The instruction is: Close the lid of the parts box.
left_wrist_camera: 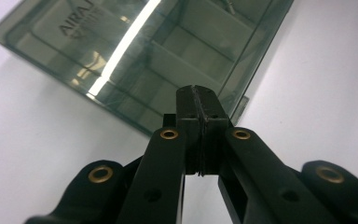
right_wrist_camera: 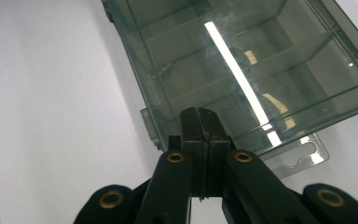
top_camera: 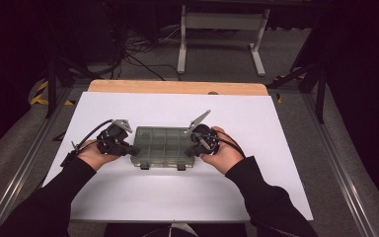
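A smoky clear plastic compartment box [top_camera: 160,146] with its lid down lies on the white table sheet [top_camera: 177,197], two dark latches on its near edge. My left gripper [top_camera: 134,150] rests against the box's left end, jaws pressed together with nothing between them. My right gripper [top_camera: 191,150] sits at the box's right end, jaws also closed and empty. In the left gripper view the shut tips [left_wrist_camera: 199,95] lie over the box [left_wrist_camera: 140,51] near its corner. In the right gripper view the shut tips [right_wrist_camera: 199,116] meet the box [right_wrist_camera: 242,60] at its edge beside a hang tab [right_wrist_camera: 303,156].
The white sheet covers most of a wooden table [top_camera: 177,87], with bare room around the box. Beyond the table stand a white desk frame [top_camera: 222,34] and tangled cables [top_camera: 133,49] on the floor. Metal rails run along both sides.
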Action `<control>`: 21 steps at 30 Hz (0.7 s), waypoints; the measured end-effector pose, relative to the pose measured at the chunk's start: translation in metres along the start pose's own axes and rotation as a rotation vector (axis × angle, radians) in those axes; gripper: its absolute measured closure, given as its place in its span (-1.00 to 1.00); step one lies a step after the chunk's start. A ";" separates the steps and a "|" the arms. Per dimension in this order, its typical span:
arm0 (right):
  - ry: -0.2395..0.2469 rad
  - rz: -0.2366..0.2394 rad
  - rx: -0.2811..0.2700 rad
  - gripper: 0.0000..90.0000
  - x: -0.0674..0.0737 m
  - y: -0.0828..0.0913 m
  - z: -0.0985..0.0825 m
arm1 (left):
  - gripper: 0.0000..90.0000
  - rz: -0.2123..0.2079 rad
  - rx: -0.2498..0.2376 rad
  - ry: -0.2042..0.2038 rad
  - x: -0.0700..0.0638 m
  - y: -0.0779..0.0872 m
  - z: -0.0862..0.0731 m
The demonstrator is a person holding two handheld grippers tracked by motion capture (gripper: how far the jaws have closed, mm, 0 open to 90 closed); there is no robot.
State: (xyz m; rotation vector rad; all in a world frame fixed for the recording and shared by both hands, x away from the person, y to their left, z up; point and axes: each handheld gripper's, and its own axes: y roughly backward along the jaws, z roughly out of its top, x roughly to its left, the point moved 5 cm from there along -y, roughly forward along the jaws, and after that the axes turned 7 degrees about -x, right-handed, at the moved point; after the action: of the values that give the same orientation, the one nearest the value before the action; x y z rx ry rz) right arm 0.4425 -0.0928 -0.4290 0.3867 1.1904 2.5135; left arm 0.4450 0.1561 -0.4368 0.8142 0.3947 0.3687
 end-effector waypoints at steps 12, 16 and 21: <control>-0.016 -0.008 0.013 1.00 0.000 -0.006 -0.002 | 0.99 0.022 0.002 -0.017 -0.005 -0.006 -0.003; -0.025 -0.006 0.010 1.00 0.000 -0.006 -0.003 | 0.99 0.019 -0.001 -0.013 -0.004 -0.006 -0.003; -0.028 -0.005 0.010 1.00 -0.001 -0.005 -0.003 | 0.95 0.016 -0.005 -0.001 -0.003 -0.006 -0.002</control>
State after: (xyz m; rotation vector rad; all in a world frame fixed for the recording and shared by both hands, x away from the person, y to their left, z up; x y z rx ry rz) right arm 0.4431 -0.0917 -0.4348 0.4191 1.1921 2.4909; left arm 0.4421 0.1524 -0.4420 0.8135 0.3860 0.3841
